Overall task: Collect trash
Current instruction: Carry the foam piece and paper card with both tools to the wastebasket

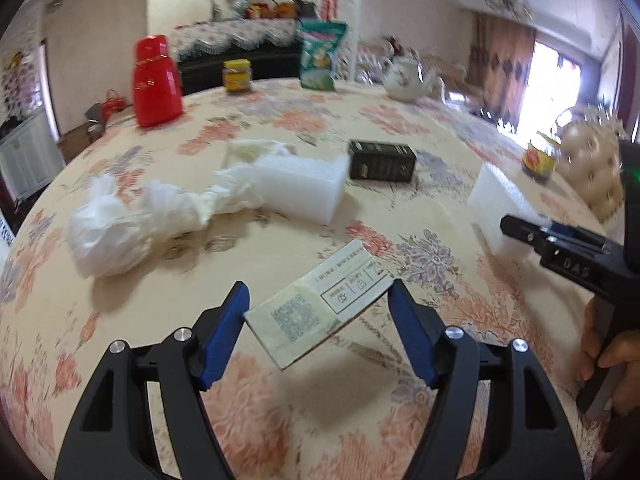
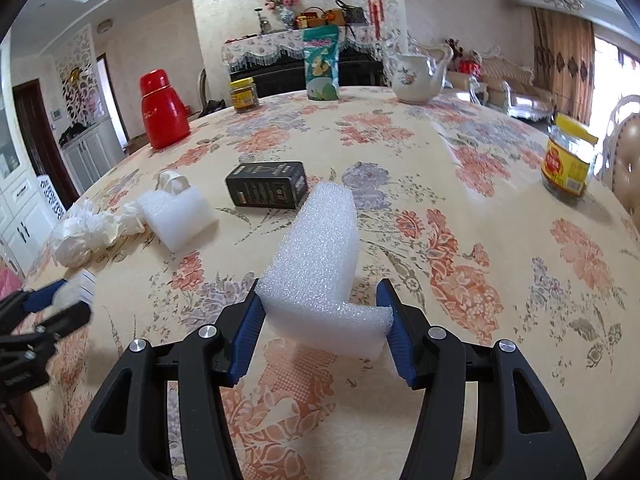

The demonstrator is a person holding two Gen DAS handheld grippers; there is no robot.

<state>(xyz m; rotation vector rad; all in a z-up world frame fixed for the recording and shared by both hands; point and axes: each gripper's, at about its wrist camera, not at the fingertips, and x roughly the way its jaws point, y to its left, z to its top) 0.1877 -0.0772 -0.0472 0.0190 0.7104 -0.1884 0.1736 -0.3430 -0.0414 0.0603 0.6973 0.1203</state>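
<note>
My left gripper (image 1: 318, 286) is shut on a flat beige carton (image 1: 304, 320) with printed labels, gripped end to end and lifted a little above the flowered tablecloth (image 1: 420, 120). My right gripper (image 2: 320, 286) is shut on a white foam block (image 2: 320, 240) that juts forward over the table; the same foam block (image 1: 496, 200) shows at the right of the left wrist view. On the table lie a crumpled white plastic bag (image 1: 116, 232), a second foam block (image 1: 304, 184) and a black box (image 1: 380, 160). The left gripper (image 2: 48, 300) appears blurred at the left edge of the right wrist view.
A red thermos (image 1: 156, 80), a yellow-lidded jar (image 1: 238, 74), a green pouch (image 1: 320, 56) and a teapot (image 1: 408, 76) stand along the far edge. Another jar (image 2: 568, 160) stands at the right. A hand (image 1: 608, 352) grips the right tool's handle.
</note>
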